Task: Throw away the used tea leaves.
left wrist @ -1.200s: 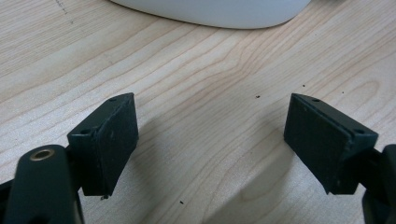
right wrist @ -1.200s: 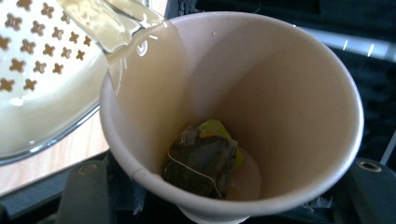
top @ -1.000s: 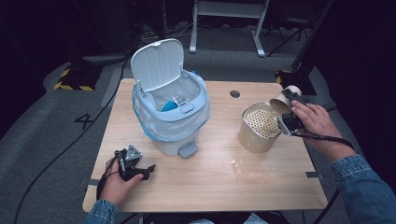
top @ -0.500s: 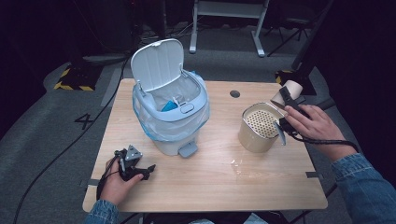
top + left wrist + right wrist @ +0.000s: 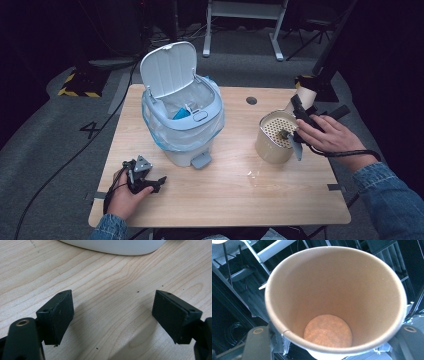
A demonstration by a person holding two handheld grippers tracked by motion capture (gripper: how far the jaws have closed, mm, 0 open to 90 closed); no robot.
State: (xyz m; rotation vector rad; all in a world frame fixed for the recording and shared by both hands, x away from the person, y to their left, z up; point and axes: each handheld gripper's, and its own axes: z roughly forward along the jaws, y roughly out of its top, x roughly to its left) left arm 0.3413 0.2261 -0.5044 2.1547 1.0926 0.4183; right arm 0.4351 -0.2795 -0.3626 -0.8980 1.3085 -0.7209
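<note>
Paper cup (image 5: 337,305) is held in the right gripper (image 5: 300,117), close to the right edge of the tabletop (image 5: 235,185). The jaws are closed on the cup's sides, and the cup is seen to be empty inside. It is tipped up and away from the hand, just behind the metal strainer pot (image 5: 274,137). The white bin (image 5: 182,125) with its lid up is found well apart from the cup, toward the left, near the back edge of the tabletop. A clear bag is fitted in the bin, and something blue is lying inside. So the cup would have to be carried leftward over the pot to reach the open bin. The right hand is much nearer to the cup. The left gripper (image 5: 112,315) is rested near the front left corner, jaws wide apart, with nothing held. Pale wood is what the tabletop is made of. Dark floor and a metal stand are seen behind it.
</note>
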